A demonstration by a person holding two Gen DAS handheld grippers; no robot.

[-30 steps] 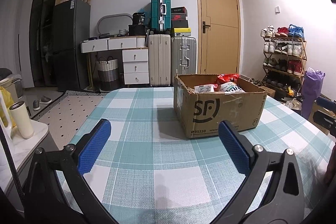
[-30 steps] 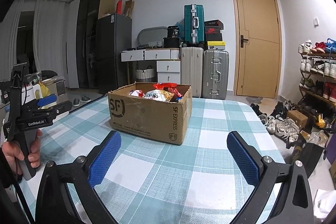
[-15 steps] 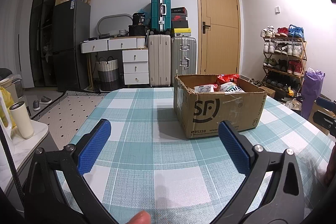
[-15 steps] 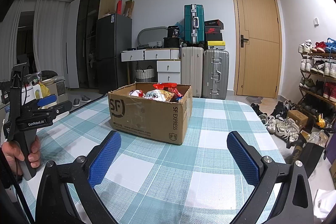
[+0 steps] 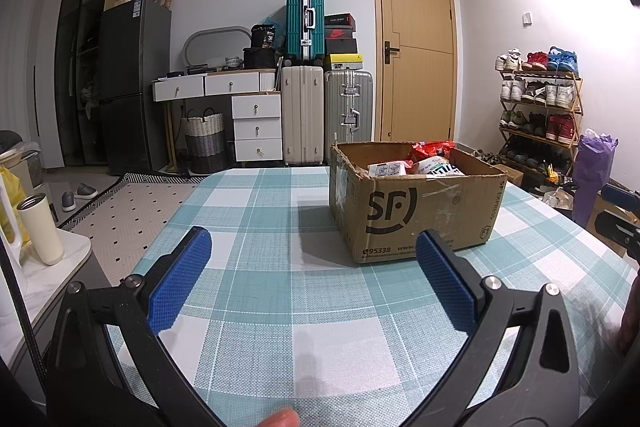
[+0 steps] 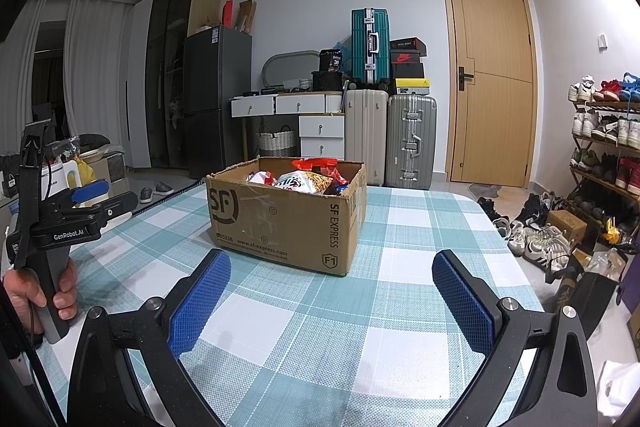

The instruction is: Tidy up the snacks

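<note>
Left wrist view: left gripper (image 5: 312, 251) low in the frame over the table (image 5: 280, 307), jaws wide apart, nothing between the blue pads (image 5: 180, 279). Cardboard box (image 5: 416, 203) right of centre, standing on the checked cloth, open top up, packed with snack bags (image 5: 434, 163); long side with the SF logo turned toward the camera, long axis running left to right and slanting slightly away at the right. Bare cloth across the lower and left parts of the frame, from the jaws up to the box; table's left edge dropping to a patterned rug (image 5: 132, 203) at middle left. Fingertip (image 5: 280, 419) at the bottom edge. Right wrist view: right gripper (image 6: 332, 267) also low in the frame, jaws spread wide and holding nothing. Same box (image 6: 284, 211) at centre, one corner nearest the lens at lower right, logo side facing left-front, "SF EXPRESS" end facing right. Open cloth between jaws and box, and more to the right of the box up to the table's right edge, with shoes (image 6: 536, 243) on the floor beyond. At far left, the left gripper (image 6: 80, 203) held in a hand (image 6: 36, 291) above the cloth, well apart from the box.
</note>
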